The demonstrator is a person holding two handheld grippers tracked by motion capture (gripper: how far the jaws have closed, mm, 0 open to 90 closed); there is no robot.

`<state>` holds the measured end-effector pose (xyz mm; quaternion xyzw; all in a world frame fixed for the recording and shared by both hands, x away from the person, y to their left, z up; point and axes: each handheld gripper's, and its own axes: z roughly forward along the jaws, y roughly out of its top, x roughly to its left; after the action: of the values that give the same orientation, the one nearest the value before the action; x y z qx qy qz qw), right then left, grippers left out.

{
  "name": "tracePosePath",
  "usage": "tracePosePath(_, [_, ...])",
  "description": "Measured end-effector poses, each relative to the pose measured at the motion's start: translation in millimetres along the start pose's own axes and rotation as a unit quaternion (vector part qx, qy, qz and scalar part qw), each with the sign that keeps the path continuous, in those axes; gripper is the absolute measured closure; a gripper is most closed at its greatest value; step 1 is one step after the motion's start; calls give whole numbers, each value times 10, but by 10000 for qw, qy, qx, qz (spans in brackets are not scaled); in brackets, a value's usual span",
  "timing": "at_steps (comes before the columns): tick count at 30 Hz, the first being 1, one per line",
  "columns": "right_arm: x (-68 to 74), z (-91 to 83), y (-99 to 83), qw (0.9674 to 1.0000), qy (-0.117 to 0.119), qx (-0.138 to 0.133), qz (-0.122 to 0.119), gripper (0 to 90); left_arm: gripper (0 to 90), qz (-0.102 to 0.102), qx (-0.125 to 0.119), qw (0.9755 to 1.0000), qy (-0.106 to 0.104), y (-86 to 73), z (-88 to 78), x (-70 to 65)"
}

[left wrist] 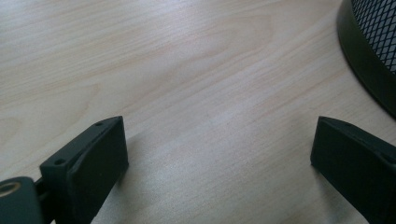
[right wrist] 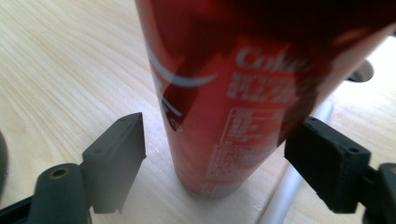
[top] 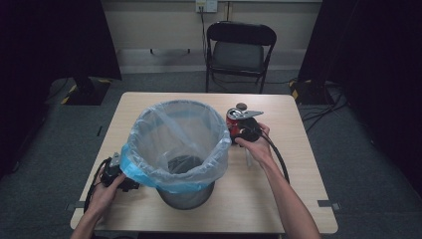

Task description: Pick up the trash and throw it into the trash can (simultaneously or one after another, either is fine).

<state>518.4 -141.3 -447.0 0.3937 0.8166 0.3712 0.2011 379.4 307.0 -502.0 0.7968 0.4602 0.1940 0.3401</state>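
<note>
We're lining up on the can, upright on the table right of the bin. Let's keep it centred and square up low on its body before squeezing. Our right gripper brackets it, jaws wide, pads not pressing yet. The left gripper rests open beside the bin's base, holding nothing.

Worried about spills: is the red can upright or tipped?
Upright: the red can stands on its base on the table, between the right gripper's open fingers.

Both grippers, left and right, are black with blocky screw-holed jaws, trailing black cables, bare forearms.
</note>
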Motion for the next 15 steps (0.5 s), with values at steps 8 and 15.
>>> tracePosePath(8, [-13,79,-29,10000,-21,28,1,264,33,-4,1,10000,-1,0,0,-1])
tracePosePath(15, [-14,133,-45,9999,-45,100,-5,331,33,5,-6,10000,0,0,1,1])
